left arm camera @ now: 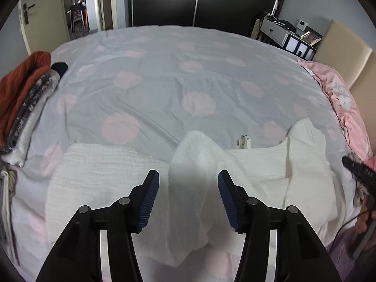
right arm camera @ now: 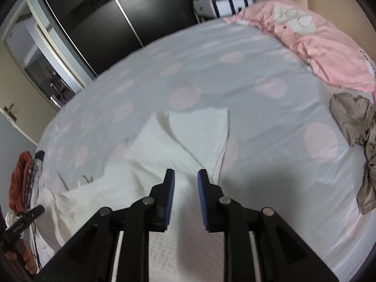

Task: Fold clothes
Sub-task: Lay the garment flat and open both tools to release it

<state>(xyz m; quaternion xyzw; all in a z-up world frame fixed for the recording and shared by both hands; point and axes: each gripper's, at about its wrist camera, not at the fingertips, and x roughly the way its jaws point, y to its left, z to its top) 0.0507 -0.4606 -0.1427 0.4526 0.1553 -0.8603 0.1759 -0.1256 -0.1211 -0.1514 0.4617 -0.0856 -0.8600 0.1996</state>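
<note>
The white garment [left arm camera: 112, 178] lies spread across the near edge of the bed [left arm camera: 188, 75], ribbed and partly doubled over. In the left wrist view a raised ridge of its cloth runs from 6 o'clock up toward the centre, and a sleeve-like flap stands up at 3 o'clock. The left gripper [left arm camera: 188, 181] is released, its blue pads wide apart with the ridge rising between them but not pinched. The right gripper [right arm camera: 185, 176] is also unclenched, with a narrower gap, and hovers over the garment's right part, where two flat layers fan out toward 12 o'clock in its view; nothing is squeezed between its pads either. A stack of folded clothes [left arm camera: 25, 98], rust-red on top, sits at 9 o'clock in the left view, and a crumpled beige garment [right arm camera: 354, 136] waits at 3 o'clock in the right view, near the pink pillow [right arm camera: 305, 33]. The fold looks only partly made, and the main risk is that the upright ridge, left unheld, slumps sideways and creases the layers unevenly. If either gripper closes on it, it may catch more than one layer, or the polka-dot sheet beneath, and drag the fold askew. The small label [left arm camera: 244, 141] at the collar suggests where the centre line lies.
</note>
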